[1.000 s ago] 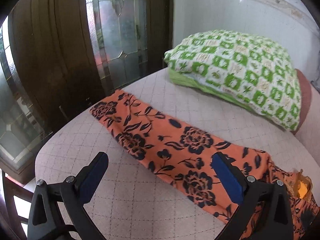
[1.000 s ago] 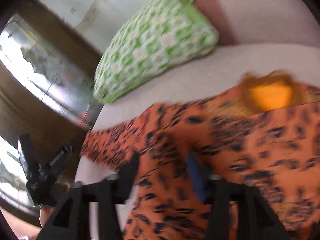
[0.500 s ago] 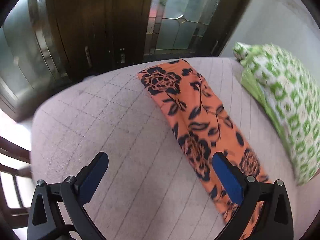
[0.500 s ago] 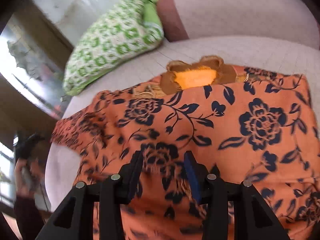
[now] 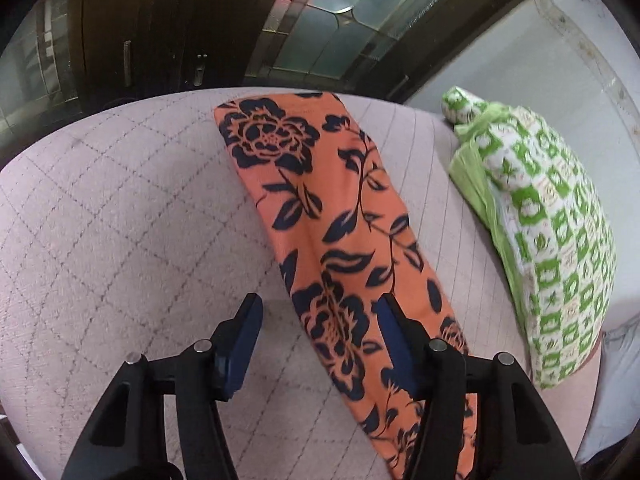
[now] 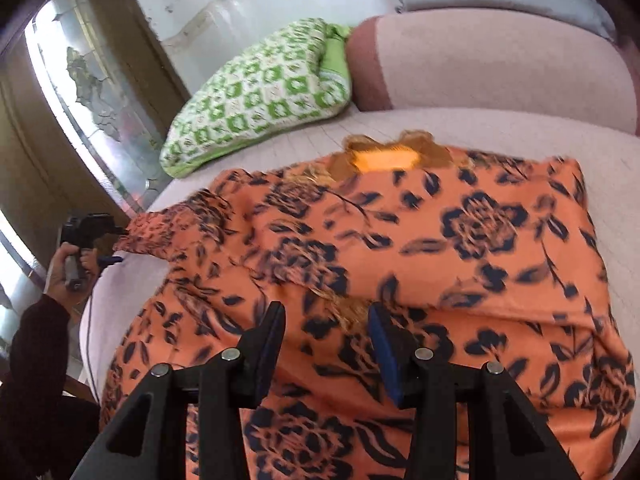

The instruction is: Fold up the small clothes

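An orange garment with dark blue flowers (image 6: 420, 264) lies spread on the pink quilted sofa seat (image 5: 120, 220). Its long sleeve (image 5: 320, 208) stretches across the seat in the left wrist view. My left gripper (image 5: 318, 320) is open and straddles the near edge of the sleeve, holding nothing. My right gripper (image 6: 326, 328) is open just above the garment's body, below the brown neckline (image 6: 388, 156). The left gripper also shows in the right wrist view (image 6: 90, 232), in a hand at the sleeve's end.
A green and white patterned pillow (image 5: 552, 248) rests on the seat beside the sleeve; it also shows in the right wrist view (image 6: 260, 92). A wooden door with patterned glass (image 5: 152, 28) stands behind the sofa. The sofa's pink backrest (image 6: 492, 60) rises beyond the garment.
My left gripper has moved in over the sleeve and its fingers have narrowed. My right gripper has opened wider and steadied over the garment's body.
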Action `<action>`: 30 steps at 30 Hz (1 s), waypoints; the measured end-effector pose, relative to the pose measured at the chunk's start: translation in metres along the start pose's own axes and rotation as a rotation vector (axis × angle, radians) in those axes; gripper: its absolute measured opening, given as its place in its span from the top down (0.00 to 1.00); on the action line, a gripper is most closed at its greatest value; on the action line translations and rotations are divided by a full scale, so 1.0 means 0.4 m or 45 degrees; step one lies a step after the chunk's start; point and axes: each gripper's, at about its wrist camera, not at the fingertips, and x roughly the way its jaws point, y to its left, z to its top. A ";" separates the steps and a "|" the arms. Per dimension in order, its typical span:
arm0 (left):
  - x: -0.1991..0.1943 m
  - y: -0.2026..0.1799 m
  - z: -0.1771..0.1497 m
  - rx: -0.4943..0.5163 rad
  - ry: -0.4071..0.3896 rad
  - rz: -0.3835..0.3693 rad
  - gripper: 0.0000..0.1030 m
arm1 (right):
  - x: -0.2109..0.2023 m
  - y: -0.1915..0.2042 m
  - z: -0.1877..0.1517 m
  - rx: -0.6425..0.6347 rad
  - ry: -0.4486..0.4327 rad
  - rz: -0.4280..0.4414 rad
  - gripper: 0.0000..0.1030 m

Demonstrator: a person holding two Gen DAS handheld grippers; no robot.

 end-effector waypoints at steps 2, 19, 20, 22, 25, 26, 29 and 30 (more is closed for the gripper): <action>0.014 0.003 0.006 -0.020 -0.005 -0.011 0.41 | 0.014 0.019 0.030 -0.011 -0.009 0.019 0.55; 0.063 -0.019 0.078 0.084 -0.011 -0.124 0.88 | 0.433 0.400 0.184 -0.193 0.347 0.026 0.52; 0.063 -0.020 0.082 0.081 -0.013 -0.134 0.88 | 0.404 0.405 0.180 -0.176 0.339 0.122 0.53; 0.067 -0.019 0.083 0.076 -0.007 -0.121 0.88 | 0.321 0.401 0.173 -0.228 0.277 0.141 0.53; 0.076 -0.013 0.078 0.048 -0.009 -0.121 0.84 | 0.207 0.329 0.155 -0.252 0.193 0.028 0.53; 0.079 -0.015 0.077 0.045 -0.014 -0.127 0.80 | 0.173 0.296 0.148 -0.232 0.170 -0.007 0.53; 0.077 -0.021 0.068 0.059 -0.043 -0.115 0.81 | 0.077 0.194 0.109 -0.102 0.114 -0.053 0.53; 0.076 -0.020 0.065 0.054 -0.053 -0.110 0.85 | 0.050 0.161 0.093 -0.070 0.097 -0.073 0.53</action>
